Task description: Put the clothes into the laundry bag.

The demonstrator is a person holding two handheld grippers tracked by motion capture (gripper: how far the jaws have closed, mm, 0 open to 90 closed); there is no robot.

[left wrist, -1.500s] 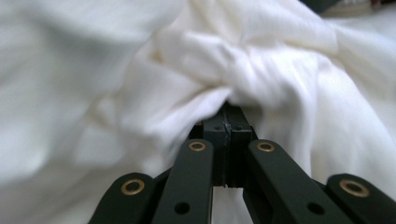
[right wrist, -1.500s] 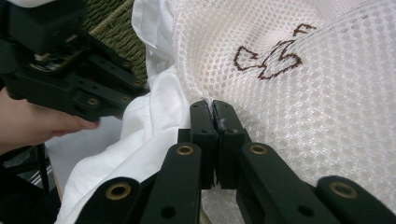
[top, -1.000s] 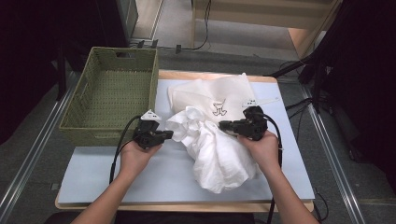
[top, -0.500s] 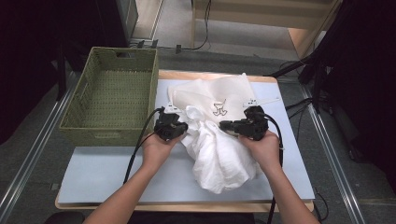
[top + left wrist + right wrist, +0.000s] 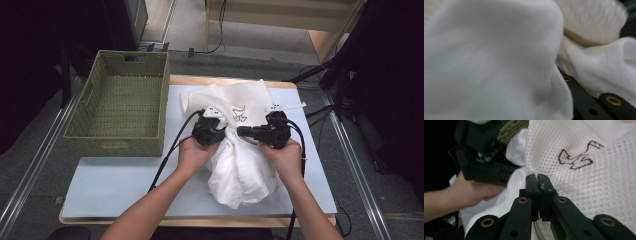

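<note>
Scene: a person stands at a desk covered by a pale blue mat, holding a two-jaw gripper in each hand over a heap of white fabric.
White mesh laundry bag: lies at the back middle of the desk, open-weave, with a small dark brown embroidered mark; in the right gripper view the same mesh shows close up, the mark just above the jaws.
White garment: soft plain cloth bulging out toward the person from between the two grippers, resting on the mat; in the left gripper view it billows close to the lens.
Left gripper: sits at the left edge of the heap, pressed into the cloth; its jaws are together, and cloth covers them so that a pinch on the fabric cannot be told.
Right gripper: lies level, pointing toward the left gripper; in the right gripper view its jaws are clamped together on the rim of the mesh laundry bag, a thin edge of net caught between the pads.
Spacing: the two grippers are near each other, the fabric bunched between them.
Green woven basket: stands on the left of the desk, just beside the heap.
Cables: one black cable trails back from each gripper toward the person.
</note>
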